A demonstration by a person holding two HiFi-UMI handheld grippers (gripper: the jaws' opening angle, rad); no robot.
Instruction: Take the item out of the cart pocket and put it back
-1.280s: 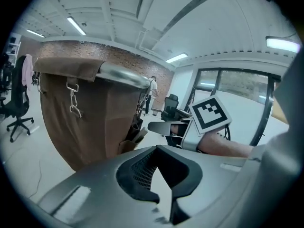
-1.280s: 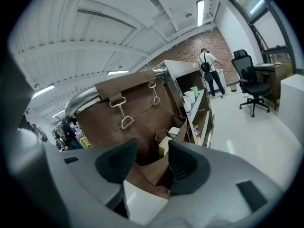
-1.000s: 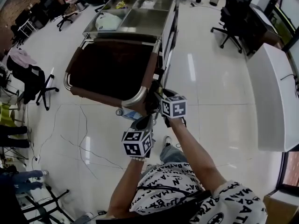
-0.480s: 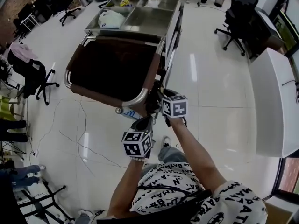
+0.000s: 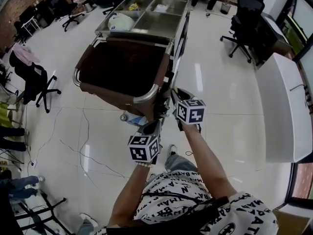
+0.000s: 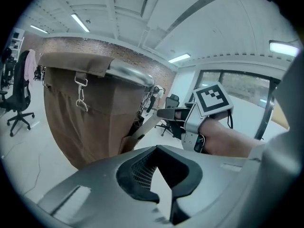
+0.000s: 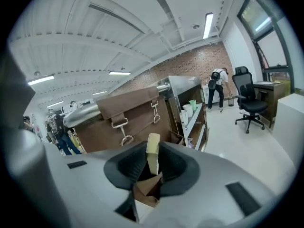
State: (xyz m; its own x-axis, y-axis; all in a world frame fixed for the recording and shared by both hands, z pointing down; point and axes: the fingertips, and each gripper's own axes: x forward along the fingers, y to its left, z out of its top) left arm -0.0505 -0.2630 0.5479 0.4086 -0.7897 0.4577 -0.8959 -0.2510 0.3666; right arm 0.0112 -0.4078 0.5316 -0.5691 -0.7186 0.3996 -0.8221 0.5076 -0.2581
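A cart with a brown fabric bag (image 5: pixel 122 70) stands ahead, and both grippers are at its near right corner. My right gripper (image 7: pixel 152 156) has its jaws closing. A flat pale yellow item (image 7: pixel 153 151) stands upright between the pads, which touch it on both sides. Just below it is the brown edge of the pocket (image 7: pixel 148 186). In the head view the right gripper (image 5: pixel 172 96) reaches to the corner. My left gripper (image 6: pixel 157 151) is shut with nothing in it and points at the bag (image 6: pixel 80 122) and the side pocket (image 6: pixel 129 144). It hangs lower in the head view (image 5: pixel 152 126).
Steel compartments (image 5: pixel 156 23) with a white bag (image 5: pixel 120 21) lie beyond the fabric bag. A blue-and-white bottle-like thing (image 5: pixel 132 118) shows under the cart's near rail. Office chairs (image 5: pixel 244 18) and a white counter (image 5: pixel 283 106) stand to the right, another chair (image 5: pixel 34 84) to the left.
The right gripper's marker cube has shifted slightly to the right, away from the cart's corner. The left gripper has stayed where it was.
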